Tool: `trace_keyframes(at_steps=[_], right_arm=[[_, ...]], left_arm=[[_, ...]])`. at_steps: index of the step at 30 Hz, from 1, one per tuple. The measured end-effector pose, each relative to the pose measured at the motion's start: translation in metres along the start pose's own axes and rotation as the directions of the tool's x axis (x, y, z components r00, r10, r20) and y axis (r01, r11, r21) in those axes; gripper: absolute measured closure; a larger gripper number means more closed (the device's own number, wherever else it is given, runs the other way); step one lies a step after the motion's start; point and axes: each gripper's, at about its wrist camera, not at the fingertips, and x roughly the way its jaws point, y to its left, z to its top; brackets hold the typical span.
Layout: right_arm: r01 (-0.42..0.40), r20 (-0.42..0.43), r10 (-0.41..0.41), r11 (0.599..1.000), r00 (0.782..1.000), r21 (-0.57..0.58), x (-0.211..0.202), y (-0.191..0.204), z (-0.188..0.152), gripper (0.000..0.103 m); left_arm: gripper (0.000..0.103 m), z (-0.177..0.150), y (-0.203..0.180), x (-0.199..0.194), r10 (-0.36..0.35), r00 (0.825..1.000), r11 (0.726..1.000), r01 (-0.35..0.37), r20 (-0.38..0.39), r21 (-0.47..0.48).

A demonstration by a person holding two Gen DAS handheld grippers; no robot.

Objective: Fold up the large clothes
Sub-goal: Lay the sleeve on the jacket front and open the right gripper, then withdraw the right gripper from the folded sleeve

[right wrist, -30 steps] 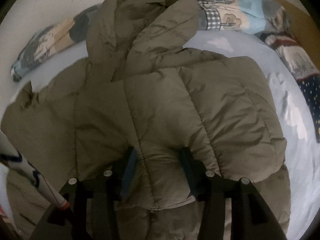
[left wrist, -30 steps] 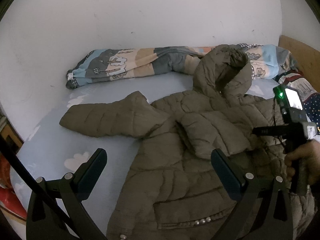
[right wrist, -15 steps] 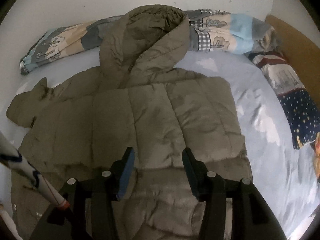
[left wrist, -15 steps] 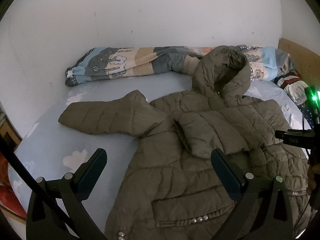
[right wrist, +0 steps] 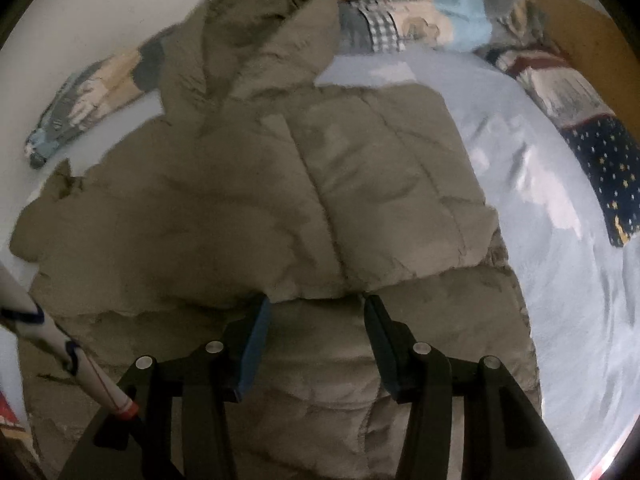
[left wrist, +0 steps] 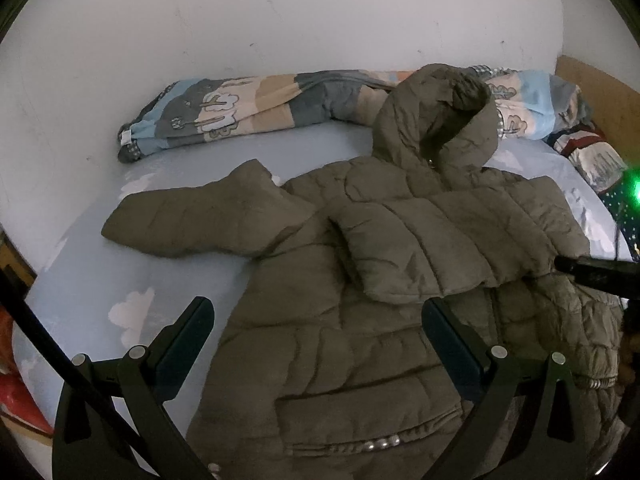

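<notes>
- Pale blue bed sheet [left wrist: 100,280] with white cloud prints fills the left wrist view, and a bare white wall [left wrist: 280,20] rises at the far side
- Along that wall lies a rolled patterned quilt [left wrist: 240,108] in blue, grey and beige
- On the sheet lies an olive puffer jacket [left wrist: 360,340], front up, with its hood [left wrist: 436,120] resting on the quilt at the far end
- One sleeve [left wrist: 192,224] stretches out to the left on the sheet; the other sleeve [left wrist: 440,240] is folded across the chest
- left gripper [left wrist: 316,324] hovers over the near part of the jacket with its jaws wide apart, holding nothing
- At the right edge a green light [left wrist: 634,188] glows above a dark bar [left wrist: 600,274]
- From the right wrist view, blurred, the jacket [right wrist: 260,200] covers most of the sheet [right wrist: 540,240], hood [right wrist: 256,32] far and folded sleeve [right wrist: 380,200] across the middle
- right gripper [right wrist: 316,320] sits just at the near edge of that folded sleeve, jaws parted and empty
- To the far right a dark star-print cloth [right wrist: 608,176] lies beside a wooden board [right wrist: 580,12]
</notes>
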Motion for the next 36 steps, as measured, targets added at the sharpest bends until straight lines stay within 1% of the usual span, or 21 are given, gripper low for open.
trace_keyframes(at_steps=[3,7,8,9,10,12,13,15,18,20,23,29,36], right_arm=[[0.031,0.071,-0.027,0.998,0.997,-0.054,-0.025,0.011,-0.002,0.05],[0.097,0.186,-0.079,0.991,0.979,-0.092,-0.069,0.028,-0.014,0.049],[0.124,0.224,-0.099,0.987,0.97,-0.099,-0.083,0.034,-0.019,0.049],[0.147,0.249,-0.117,0.984,0.961,-0.105,-0.092,0.038,-0.023,0.045],[0.185,0.286,-0.147,0.977,0.947,-0.109,-0.105,0.045,-0.029,0.038],[0.216,0.336,-0.165,0.969,0.927,-0.119,-0.122,0.054,-0.038,0.032],[0.24,0.362,-0.178,0.962,0.915,-0.132,-0.131,0.062,-0.044,0.03],[0.275,0.393,-0.194,0.948,0.899,-0.161,-0.14,0.074,-0.052,0.027],[0.296,0.418,-0.187,0.931,0.889,-0.214,-0.141,0.086,-0.056,0.027],[0.321,0.431,-0.198,0.918,0.88,-0.232,-0.139,0.091,-0.057,0.027],[0.303,0.419,-0.184,0.923,0.889,-0.238,-0.133,0.09,-0.055,0.027],[0.304,0.418,-0.185,0.922,0.889,-0.241,-0.127,0.091,-0.053,0.027],[0.294,0.398,-0.182,0.925,0.899,-0.24,-0.115,0.089,-0.05,0.027]], left_arm=[[0.0,-0.002,-0.008,0.001,-0.002,1.0,1.0,0.002,-0.002,0.016],[0.0,-0.001,-0.013,-0.001,0.004,1.0,1.0,-0.004,0.009,0.021],[0.0,-0.001,-0.013,-0.001,0.007,1.0,1.0,-0.007,0.009,0.017],[0.0,-0.002,-0.013,-0.001,0.01,1.0,1.0,-0.01,0.01,0.014],[0.0,-0.002,-0.013,0.0,0.013,1.0,1.0,-0.013,0.009,0.013],[0.0,-0.003,-0.014,0.001,0.018,1.0,1.0,-0.018,0.004,0.012],[0.0,-0.004,-0.015,0.001,0.022,1.0,1.0,-0.022,0.002,0.013],[0.0,-0.005,-0.017,0.003,0.027,1.0,0.999,-0.027,-0.003,0.022],[0.0,-0.006,-0.02,0.003,0.039,0.999,0.999,-0.039,-0.001,0.035],[0.0,-0.006,-0.022,0.005,0.045,0.999,0.998,-0.045,-0.003,0.042],[0.0,-0.006,-0.023,0.01,0.051,0.999,0.998,-0.05,-0.013,0.041],[0.0,-0.006,-0.03,0.015,0.054,0.998,0.997,-0.053,-0.022,0.059],[0.0,-0.007,-0.034,0.021,0.063,0.998,0.995,-0.061,-0.026,0.079]])
